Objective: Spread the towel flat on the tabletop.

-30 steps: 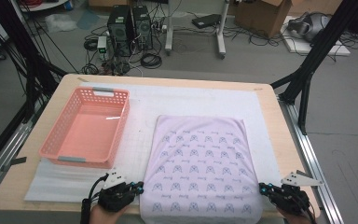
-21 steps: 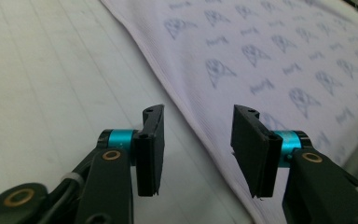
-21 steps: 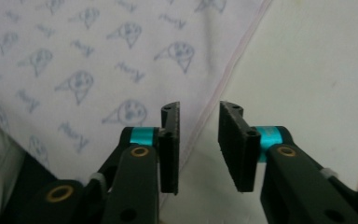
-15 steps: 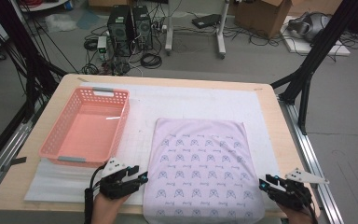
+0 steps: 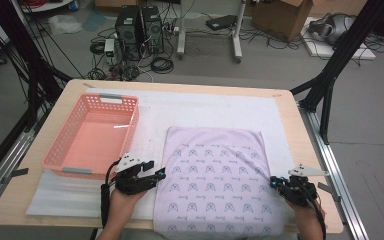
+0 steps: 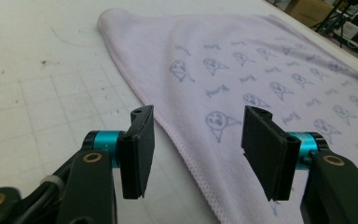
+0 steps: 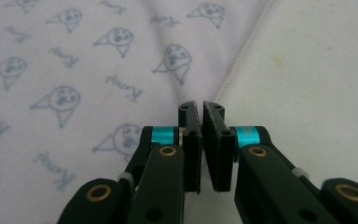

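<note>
Two hand-held grippers work at the near edge of the counter [image 5: 55, 210]. The left hand-held gripper [image 5: 156, 174] has its jaws apart with nothing between them; they have just been opening, and a second ago it sat at the towel's near left corner, whereas now it has drawn off to the left and hovers just beside the towel's left hem. The towel [image 5: 215, 180] lies flat, its stitched edge running under the gap between the jaws in the left gripper view [image 6: 182, 149]. The right hand-held gripper [image 5: 275, 183] has just been closing and now stands shut; in the right gripper view its tips [image 7: 201, 109] sit at the towel's right hem [image 7: 242, 51], but whether cloth is pinched cannot be told. Judging by this, the left side has been let go and the towel has shifted slightly left since then, probably smoothed ahead of a fold. Farther out, a pink basket [image 5: 60, 150] stands empty left of the towel.
</note>
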`<state>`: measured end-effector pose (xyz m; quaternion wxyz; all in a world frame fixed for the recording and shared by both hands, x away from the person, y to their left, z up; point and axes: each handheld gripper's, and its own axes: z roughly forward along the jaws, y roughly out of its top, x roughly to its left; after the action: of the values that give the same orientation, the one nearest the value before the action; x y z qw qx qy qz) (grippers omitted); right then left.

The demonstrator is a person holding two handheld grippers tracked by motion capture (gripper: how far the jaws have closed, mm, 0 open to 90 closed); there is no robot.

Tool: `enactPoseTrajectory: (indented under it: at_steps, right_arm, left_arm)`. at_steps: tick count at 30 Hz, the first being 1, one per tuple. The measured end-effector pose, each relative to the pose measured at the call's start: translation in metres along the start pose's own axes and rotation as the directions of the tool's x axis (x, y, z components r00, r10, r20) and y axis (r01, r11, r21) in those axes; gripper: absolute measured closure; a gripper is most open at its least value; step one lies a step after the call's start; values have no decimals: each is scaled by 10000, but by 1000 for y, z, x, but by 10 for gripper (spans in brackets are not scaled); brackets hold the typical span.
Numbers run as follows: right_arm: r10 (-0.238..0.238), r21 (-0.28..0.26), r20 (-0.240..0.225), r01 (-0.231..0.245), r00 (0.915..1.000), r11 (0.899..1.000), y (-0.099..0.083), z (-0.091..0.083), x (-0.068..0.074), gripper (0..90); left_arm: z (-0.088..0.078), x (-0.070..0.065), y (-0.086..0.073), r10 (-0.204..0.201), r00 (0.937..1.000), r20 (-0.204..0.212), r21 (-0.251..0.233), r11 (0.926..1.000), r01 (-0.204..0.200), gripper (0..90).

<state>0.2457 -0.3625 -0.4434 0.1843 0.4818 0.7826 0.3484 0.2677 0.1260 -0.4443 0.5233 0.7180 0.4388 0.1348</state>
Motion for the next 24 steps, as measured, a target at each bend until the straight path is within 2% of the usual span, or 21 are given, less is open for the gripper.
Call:
enactPoseTrajectory:
  at_steps: [3, 5, 6, 8, 10, 12, 15, 18, 20, 24]
  right_arm:
    - [-219, 107, 214, 217, 9995, 9997, -3, -5, 0, 841]
    - [-236, 121, 381, 232, 9990, 9997, -4, -7, -1, 706]
    - [-206, 22, 284, 206, 9994, 9998, -5, -7, -2, 636]
    - [-153, -318, 220, 160, 9996, 9994, -6, -11, -4, 613]
    - [79, -727, 206, -64, 9998, 9973, -6, -15, -7, 581]
    - [358, -1118, -39, -360, 9994, 9931, -5, -18, -9, 583]
    - [381, -1150, -55, -385, 9993, 9926, -4, -17, -9, 573]
    - [392, -1089, 89, -380, 9992, 9933, -3, -13, -10, 472]
    - [270, -1078, 104, -258, 9996, 9938, -2, -12, -9, 438]
    - [149, -1162, 4, -147, 9999, 9931, -1, -9, -8, 382]
  left_arm:
    - [1, 1, 1, 96, 9999, -45, -75, 9999, -96, 410]
    - [2, 3, 0, 82, 9999, -73, -91, 9999, -82, 402]
    - [2, 4, 0, 55, 9999, -92, -87, 9999, -56, 402]
    - [1, 4, 0, 73, 9999, -99, -166, 9998, -75, 402]
    - [0, 5, 1, 100, 9999, -50, -295, 9995, -102, 402]
    - [-2, 5, 1, 139, 9999, -15, -432, 9990, -139, 397]
    - [-3, 6, 2, 207, 9997, 139, -593, 9980, -198, 377]
    - [-3, 5, 3, 345, 9990, 297, -714, 9969, -324, 355]
    - [-2, 5, 3, 501, 9982, 318, -654, 9967, -480, 342]
    - [-1, 7, 2, 486, 9980, 407, -560, 9974, -463, 342]
